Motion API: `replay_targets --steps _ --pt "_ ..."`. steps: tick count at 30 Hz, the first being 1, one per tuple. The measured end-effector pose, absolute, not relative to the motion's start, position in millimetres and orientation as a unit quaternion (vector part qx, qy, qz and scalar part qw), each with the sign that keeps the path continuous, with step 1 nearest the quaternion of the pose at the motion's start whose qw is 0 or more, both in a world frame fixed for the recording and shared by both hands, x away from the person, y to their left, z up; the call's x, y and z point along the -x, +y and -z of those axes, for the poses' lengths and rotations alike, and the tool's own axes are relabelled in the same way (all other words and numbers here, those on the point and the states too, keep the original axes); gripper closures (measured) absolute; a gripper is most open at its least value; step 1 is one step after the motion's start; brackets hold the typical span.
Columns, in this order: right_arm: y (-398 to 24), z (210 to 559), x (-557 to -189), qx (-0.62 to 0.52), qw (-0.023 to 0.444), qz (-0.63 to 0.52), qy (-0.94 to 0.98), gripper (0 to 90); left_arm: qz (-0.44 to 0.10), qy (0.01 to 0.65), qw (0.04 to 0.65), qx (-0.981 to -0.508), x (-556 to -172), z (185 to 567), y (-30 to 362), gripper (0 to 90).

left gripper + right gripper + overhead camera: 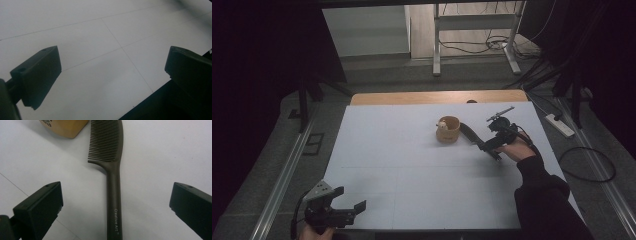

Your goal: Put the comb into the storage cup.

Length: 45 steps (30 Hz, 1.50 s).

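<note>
Right gripper (117, 202) is hovering with jaws wide apart over the dark comb (111, 157) lying flat just beside the wooden cup (448, 129), nothing gripped, pickup apparently still ahead, while left gripper (343, 209) is idling open, well apart from that cup.

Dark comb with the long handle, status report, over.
Right gripper open, astride dark long-handled comb, flat on white table. Left gripper open, idle. Tan wooden cup beside teeth.
</note>
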State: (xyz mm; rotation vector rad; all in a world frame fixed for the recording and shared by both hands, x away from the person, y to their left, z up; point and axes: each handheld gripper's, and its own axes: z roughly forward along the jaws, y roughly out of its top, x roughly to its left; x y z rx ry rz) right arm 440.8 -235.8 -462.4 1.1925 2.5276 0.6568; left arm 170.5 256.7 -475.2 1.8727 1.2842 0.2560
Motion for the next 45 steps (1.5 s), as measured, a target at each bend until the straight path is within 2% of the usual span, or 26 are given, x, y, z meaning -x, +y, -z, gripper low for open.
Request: replay_targets --steps 29,43,45 --pt "-226.4 509.8 -448.1 -0.398 0.112 -0.156 0.897 0.0 -0.101 0.511 0.416 -0.745 -170.5 475.3 257.0 1.3" --pt "-228.3 510.2 -449.4 -0.423 0.095 -0.153 0.888 0.0 -0.101 0.51 0.416 -0.746 -170.7 475.3 256.8 1.3" --pt "-227.1 507.0 -448.8 -0.417 0.093 -0.151 0.891 8.5 -0.101 0.51 0.416 -0.746 -170.7 475.3 256.8 1.3"
